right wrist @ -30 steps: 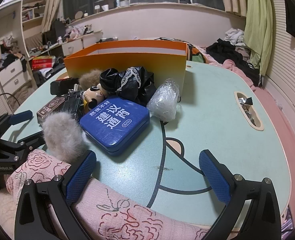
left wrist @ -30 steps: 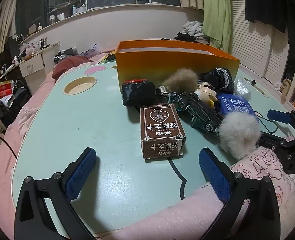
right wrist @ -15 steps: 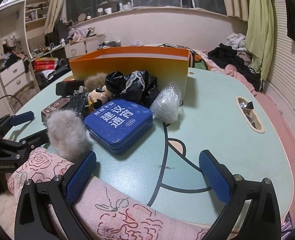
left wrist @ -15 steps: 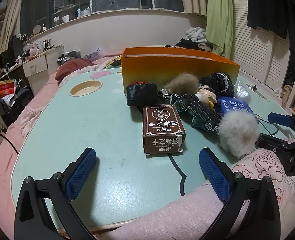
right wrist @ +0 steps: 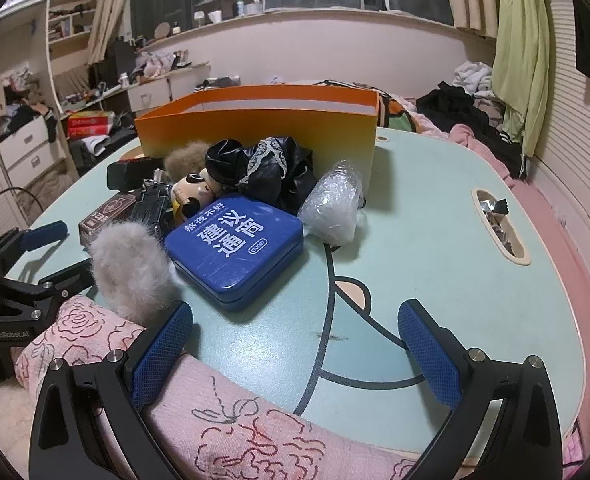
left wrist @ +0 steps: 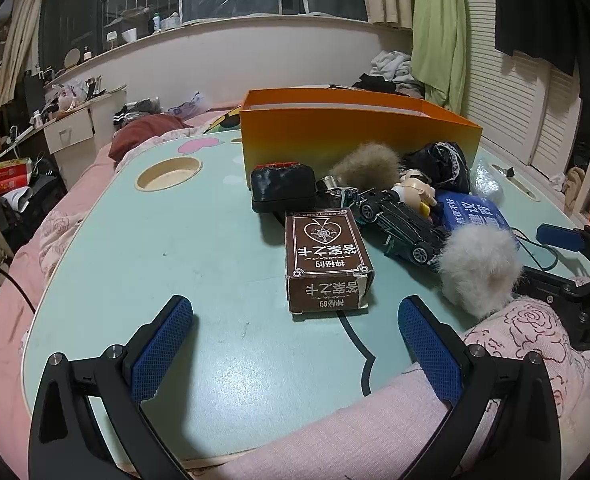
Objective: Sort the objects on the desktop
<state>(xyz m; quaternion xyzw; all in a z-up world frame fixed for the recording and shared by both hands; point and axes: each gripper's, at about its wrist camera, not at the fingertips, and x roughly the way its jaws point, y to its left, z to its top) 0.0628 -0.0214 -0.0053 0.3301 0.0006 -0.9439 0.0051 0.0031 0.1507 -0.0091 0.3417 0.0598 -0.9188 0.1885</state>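
I see both hand-held grippers, left (left wrist: pixel 295 330) and right (right wrist: pixel 295 334), spread wide and empty, blue tin (right wrist: pixel 235 246) reading "durex", left frame marked "GenRobot.AI".

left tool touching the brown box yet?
Apart. The left wrist view shows bare table between the open left tool and the brown box; neither pad reaches it.

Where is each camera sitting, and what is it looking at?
Left wrist: on the left gripper, low at the table's near edge, facing the brown card box; its open blue fingers show.
Right wrist: on the right gripper, facing the blue tin; open fingers and pink sleeve show.
Both see the orange box and white pompom.
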